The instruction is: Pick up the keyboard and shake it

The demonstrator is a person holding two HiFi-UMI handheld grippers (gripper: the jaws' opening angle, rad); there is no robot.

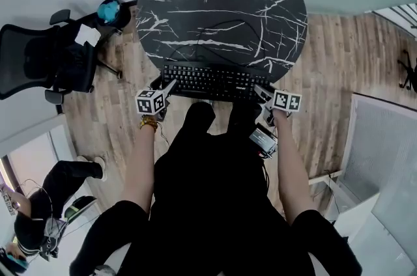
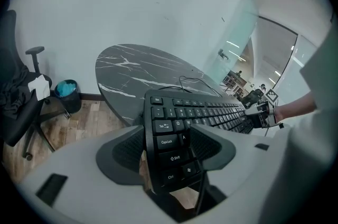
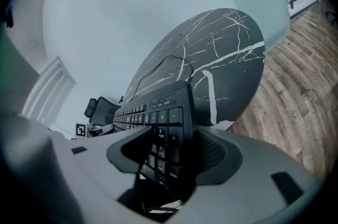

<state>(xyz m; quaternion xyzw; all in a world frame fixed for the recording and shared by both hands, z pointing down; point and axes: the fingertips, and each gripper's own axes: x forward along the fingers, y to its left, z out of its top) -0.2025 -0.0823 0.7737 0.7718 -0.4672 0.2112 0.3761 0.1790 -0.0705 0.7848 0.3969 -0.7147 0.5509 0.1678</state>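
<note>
1. The keyboard (image 1: 215, 81) lies across the near edge of the round black marble table (image 1: 221, 1); its far side is over the tabletop and its near side hangs out over the wooden floor (image 1: 339, 73)
2. A thin cable (image 1: 225, 26) runs from the back of the keyboard over the tabletop
3. The left gripper (image 1: 171, 84) is at the keyboard's left end and the right gripper (image 1: 262, 94) at its right end; both point downward and in toward the keyboard
4. In the left gripper view the jaws stand wide with the keyboard's left end between them; one pad (image 2: 124, 151) sits just beside the end edge and the other pad (image 2: 211, 146) reaches over the letter keys by Caps Lock; no firm clamp shows
5. In the right gripper view the jaws also stand wide, with the number-pad end between them; one pad (image 3: 134, 149) is just off the key face and the other pad (image 3: 214, 151) is close against the keyboard's dark outer side; again no squeeze shows
6. A black office chair (image 1: 45, 60) stands on the floor to the left of the table, with a dark bin (image 1: 109, 10) holding something blue beside it
7. Another person (image 1: 39, 203) sits at the lower left of the head view
</note>
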